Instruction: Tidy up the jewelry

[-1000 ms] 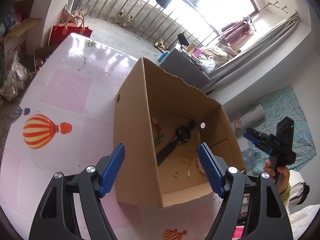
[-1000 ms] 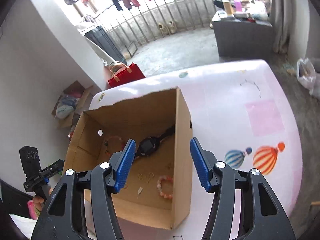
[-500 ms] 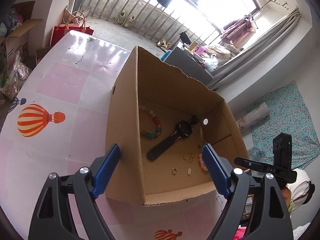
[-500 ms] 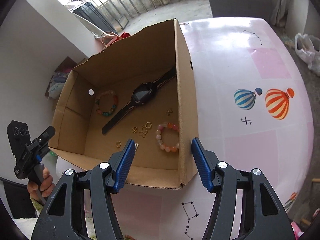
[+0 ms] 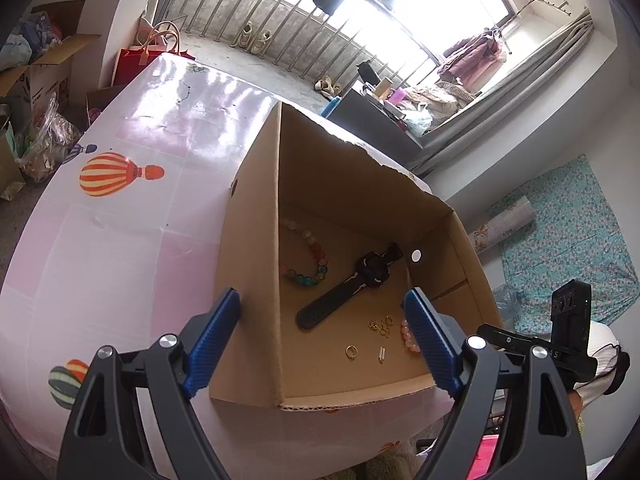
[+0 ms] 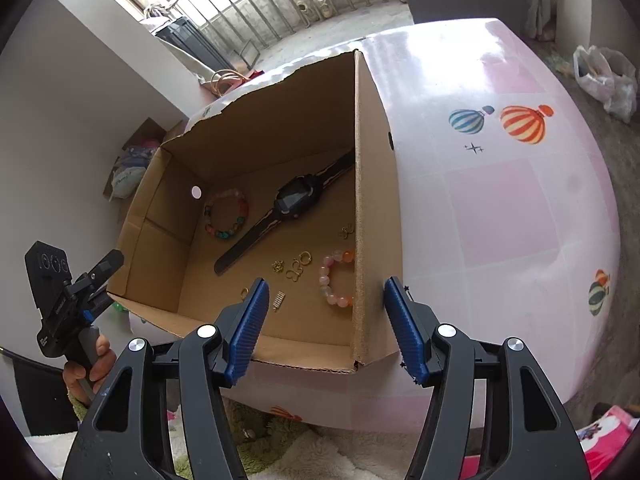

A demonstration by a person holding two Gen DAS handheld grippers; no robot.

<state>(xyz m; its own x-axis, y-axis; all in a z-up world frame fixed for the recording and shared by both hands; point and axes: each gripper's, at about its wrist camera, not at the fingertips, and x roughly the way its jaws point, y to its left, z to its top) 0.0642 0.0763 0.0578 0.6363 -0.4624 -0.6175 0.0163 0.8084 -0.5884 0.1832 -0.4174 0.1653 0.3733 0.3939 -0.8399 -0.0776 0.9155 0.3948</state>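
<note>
An open cardboard box (image 5: 248, 280) sits on a pink table (image 5: 120, 240) printed with hot-air balloons, filling the centre of both wrist views. On the box floor lie the jewelry pieces: a black watch (image 6: 288, 204) stretched diagonally across the middle, a multicoloured bead bracelet (image 6: 226, 216) to its left in the right wrist view, a pink bead bracelet (image 6: 334, 280) against the right-hand wall, a cluster of small gold earrings (image 6: 296, 266) between watch and pink bracelet, a gold ring (image 5: 351, 352) and a small gold charm (image 5: 381, 354) nearer the front edge. The left gripper (image 5: 326, 344), at the bottom of its own view, has its blue pads spread wide, straddling the box's near left wall without pressing on it. The right gripper (image 6: 322, 326), low in its view, also stands apart with nothing pinched; its pads sit either side of the box's right wall near the front corner. In the lower left of the right wrist view, a hand (image 6: 90, 364) grips the handle of the left gripper.
</note>
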